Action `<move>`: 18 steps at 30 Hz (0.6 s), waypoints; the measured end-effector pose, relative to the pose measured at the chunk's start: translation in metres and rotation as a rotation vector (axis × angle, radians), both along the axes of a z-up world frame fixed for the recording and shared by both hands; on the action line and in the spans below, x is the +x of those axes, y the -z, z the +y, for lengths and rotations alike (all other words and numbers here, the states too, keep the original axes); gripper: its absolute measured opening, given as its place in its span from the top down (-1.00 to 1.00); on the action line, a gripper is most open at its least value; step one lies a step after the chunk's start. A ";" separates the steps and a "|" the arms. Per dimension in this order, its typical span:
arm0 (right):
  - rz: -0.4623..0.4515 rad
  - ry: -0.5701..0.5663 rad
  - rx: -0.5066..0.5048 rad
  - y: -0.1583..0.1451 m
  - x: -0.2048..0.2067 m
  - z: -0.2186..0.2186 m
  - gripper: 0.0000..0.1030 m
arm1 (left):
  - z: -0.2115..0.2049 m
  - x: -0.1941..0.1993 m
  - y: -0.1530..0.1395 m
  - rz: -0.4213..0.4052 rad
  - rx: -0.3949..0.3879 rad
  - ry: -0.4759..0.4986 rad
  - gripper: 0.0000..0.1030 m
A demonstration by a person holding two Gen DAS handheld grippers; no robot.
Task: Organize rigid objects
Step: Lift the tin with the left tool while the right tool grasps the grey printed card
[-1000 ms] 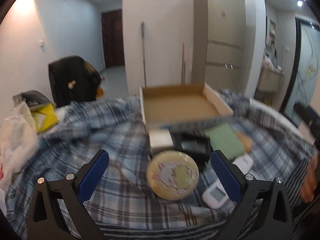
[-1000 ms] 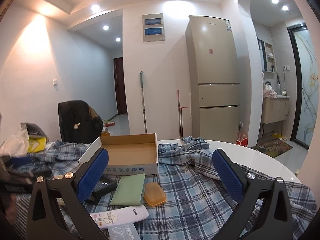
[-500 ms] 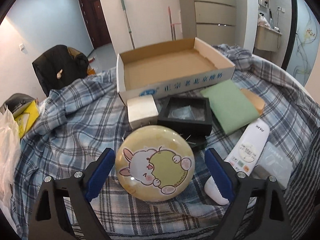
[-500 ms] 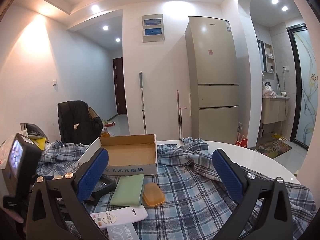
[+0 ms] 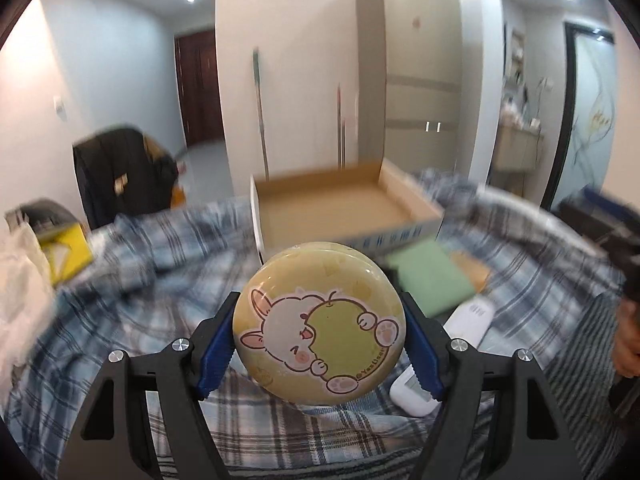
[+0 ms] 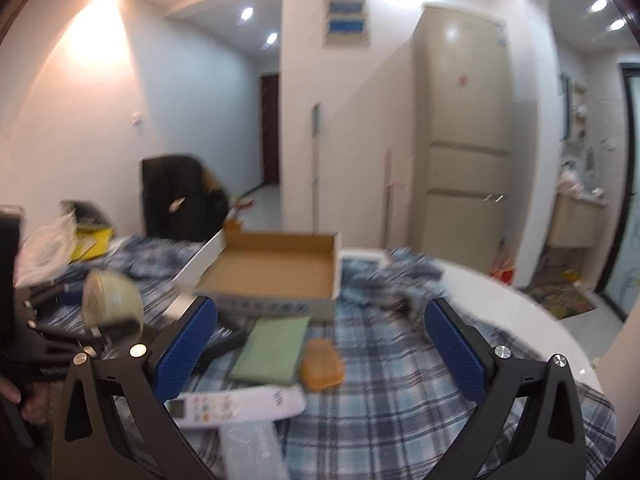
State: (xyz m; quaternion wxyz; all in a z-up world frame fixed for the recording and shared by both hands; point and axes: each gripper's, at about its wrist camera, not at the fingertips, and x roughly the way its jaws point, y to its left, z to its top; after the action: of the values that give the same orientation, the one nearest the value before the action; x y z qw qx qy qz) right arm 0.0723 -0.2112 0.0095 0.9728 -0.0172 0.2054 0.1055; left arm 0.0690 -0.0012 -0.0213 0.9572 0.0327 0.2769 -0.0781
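The round tin (image 5: 318,326) is sitting right in the centre of our left wrist view, lifted off the plaid cloth (image 5: 132,280) and facing us. Our left gripper (image 5: 318,346) is closing its jaws on it, and both blue pads (image 5: 214,350) are already pinching its rim from either side. We're seeing the open cardboard box (image 5: 340,210) straight ahead, just above the tin in the frame, so that's where we're judging it goes. Our right gripper (image 6: 320,346) is hanging spread wide, holding nothing, over the green pad (image 6: 272,350).

left hand-held gripper (image 5: 318,346) closing, right hand-held gripper (image 6: 320,346) wide apart
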 end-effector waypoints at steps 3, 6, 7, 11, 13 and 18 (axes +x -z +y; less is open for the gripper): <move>0.108 -0.064 0.013 0.006 0.006 0.003 -1.00 | 0.007 -0.025 -0.014 -0.130 -0.021 -0.008 -0.50; 0.204 -0.105 -0.051 0.020 0.009 0.013 -0.88 | 0.014 -0.039 -0.019 -0.230 -0.047 -0.030 -0.50; 0.233 -0.118 -0.078 0.027 0.010 0.017 -0.79 | 0.015 -0.040 -0.019 -0.245 -0.053 -0.035 -0.50; 0.372 -0.169 -0.120 0.053 0.015 0.027 -0.66 | 0.018 -0.040 -0.014 -0.252 -0.043 -0.053 -0.50; 0.439 -0.189 -0.114 0.065 0.018 0.027 -0.60 | 0.022 -0.038 -0.012 -0.240 -0.057 -0.054 -0.50; 0.535 -0.211 -0.115 0.080 0.023 0.027 -0.45 | 0.022 -0.039 -0.007 -0.231 -0.061 -0.053 -0.50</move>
State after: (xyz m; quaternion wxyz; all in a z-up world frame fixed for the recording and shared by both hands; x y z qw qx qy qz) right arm 0.0955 -0.1847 -0.0705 0.8653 -0.0651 0.4572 0.1951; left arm 0.0299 0.0207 -0.0140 0.9850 0.0050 0.1628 -0.0571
